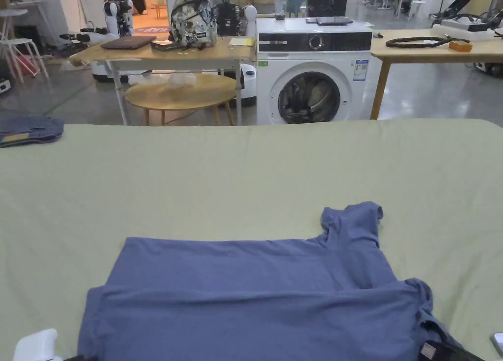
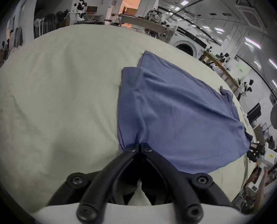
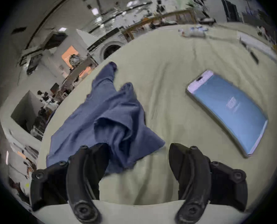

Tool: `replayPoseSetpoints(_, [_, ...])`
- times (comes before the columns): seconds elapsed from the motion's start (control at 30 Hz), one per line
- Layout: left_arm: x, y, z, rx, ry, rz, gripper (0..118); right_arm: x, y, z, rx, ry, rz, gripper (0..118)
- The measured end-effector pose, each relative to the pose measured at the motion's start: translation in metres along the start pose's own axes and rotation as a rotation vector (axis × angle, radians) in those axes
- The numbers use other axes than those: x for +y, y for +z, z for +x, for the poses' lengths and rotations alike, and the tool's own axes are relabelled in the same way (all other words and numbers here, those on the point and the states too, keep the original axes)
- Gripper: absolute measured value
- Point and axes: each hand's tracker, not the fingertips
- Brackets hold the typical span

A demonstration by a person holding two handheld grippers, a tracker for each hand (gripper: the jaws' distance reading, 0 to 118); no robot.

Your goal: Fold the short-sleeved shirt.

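On my head view the blue short-sleeved shirt (image 1: 255, 298) lies in the lower middle of the frame, spread on the pale green surface (image 1: 245, 175). Its near long edge is folded over the body, so I see 2 layers, and 1 sleeve (image 1: 354, 224) points toward the upper right of the shirt.

In the left gripper view, my left hand-held gripper (image 2: 140, 148) is at the lower centre of the frame. Its 2 jaws are pressed together on the near edge of the shirt (image 2: 174, 114), and the cloth rises a little into the tips.

In the right gripper view, my right hand-held gripper (image 3: 138, 154) sits at the bottom of the frame with its jaws wide apart. The left jaw lies over the cloth of the shirt (image 3: 112, 122), the right jaw is above the bare surface (image 3: 166, 65), and nothing is gripped between them. A phone (image 3: 226, 111) with a lit screen rests on the surface in the right part of that frame, apart from the shirt.

Beyond the surface, in the upper middle of the head view, a washing machine (image 1: 313, 72) stands.
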Motion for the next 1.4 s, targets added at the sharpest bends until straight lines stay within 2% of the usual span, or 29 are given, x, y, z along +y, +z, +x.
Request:
replayPoseSetpoints(0.03, [0.000,0.000,-0.001,-0.001,0.000,0.002,0,0.000,-0.007,0.001,-0.006,0.003,0.002,79])
replayPoseSetpoints(0.07, [0.000,0.000,-0.002,-0.004,0.004,0.001,0,-0.002,-0.009,0.000,-0.016,0.014,0.014,73])
replayPoseSetpoints(0.13, [0.001,-0.003,-0.007,-0.006,0.007,-0.001,0,-0.004,-0.006,-0.003,0.005,0.070,0.058,23])
replayPoseSetpoints(0.17, [0.001,-0.003,-0.007,-0.006,0.008,-0.001,0,-0.002,-0.006,-0.005,0.020,0.069,0.033,6])
replayPoseSetpoints(0.23, [0.001,-0.003,-0.007,-0.001,0.002,0.000,0,0.000,-0.009,-0.007,-0.023,0.087,0.000,5])
replayPoseSetpoints(0.33, [0.000,0.000,-0.013,-0.017,0.005,0.013,0,0.004,-0.005,0.007,0.055,0.030,-0.003,4])
replayPoseSetpoints(0.4, [-0.001,0.018,-0.019,-0.112,-0.007,0.150,0,0.008,0.004,0.010,0.073,0.036,0.009,4])
replayPoseSetpoints(0.47, [0.007,0.037,-0.019,-0.067,-0.001,0.164,0,0.009,0.021,0.002,0.074,0.092,0.058,3])
replayPoseSetpoints(0.53, [0.013,0.062,-0.010,-0.109,0.012,0.179,0,0.011,0.030,-0.009,0.037,0.145,0.059,3])
replayPoseSetpoints(0.63, [0.009,0.088,0.002,-0.108,-0.041,0.222,0,0.007,0.052,-0.014,0.071,0.129,0.087,2])
replayPoseSetpoints(0.67, [0.003,0.101,0.023,-0.097,-0.065,0.209,0,0.005,0.061,-0.013,0.069,0.131,0.090,2])
replayPoseSetpoints(0.73, [-0.012,0.119,0.028,-0.073,-0.074,0.222,0,0.000,0.077,-0.007,0.048,0.144,0.101,2])
replayPoseSetpoints(0.83, [-0.041,0.135,0.002,-0.091,-0.023,0.202,0,-0.014,0.105,0.012,0.028,0.143,0.097,2])
replayPoseSetpoints(0.97, [-0.081,0.149,-0.011,-0.060,-0.036,0.158,0,-0.040,0.127,0.036,-0.005,0.158,0.057,2])
replayPoseSetpoints(1.0, [-0.089,0.151,-0.011,-0.071,-0.053,0.159,0,-0.046,0.130,0.038,-0.010,0.179,0.051,5])
replayPoseSetpoints(1.03, [-0.093,0.152,-0.010,-0.068,-0.068,0.166,0,-0.052,0.128,0.040,-0.017,0.208,0.052,16])
replayPoseSetpoints(1.07, [-0.098,0.145,-0.021,-0.053,-0.093,0.160,14,-0.056,0.127,0.040,-0.033,0.251,0.054,38])
replayPoseSetpoints(1.1, [-0.099,0.144,-0.021,-0.036,-0.107,0.157,41,-0.058,0.125,0.040,-0.067,0.277,0.052,64])
replayPoseSetpoints(1.13, [-0.100,0.143,-0.021,-0.013,-0.117,0.153,50,-0.061,0.122,0.039,-0.130,0.305,0.059,65])
replayPoseSetpoints(1.17, [-0.101,0.142,-0.022,0.021,-0.127,0.150,50,-0.064,0.121,0.038,-0.156,0.322,0.071,65])
replayPoseSetpoints(1.3, [-0.097,0.153,-0.003,-0.028,-0.132,0.216,50,-0.063,0.138,0.034,-0.065,0.289,0.144,65])
replayPoseSetpoints(1.4, [-0.082,0.169,0.030,-0.049,-0.200,0.319,50,-0.056,0.159,0.006,0.000,0.356,0.274,65])
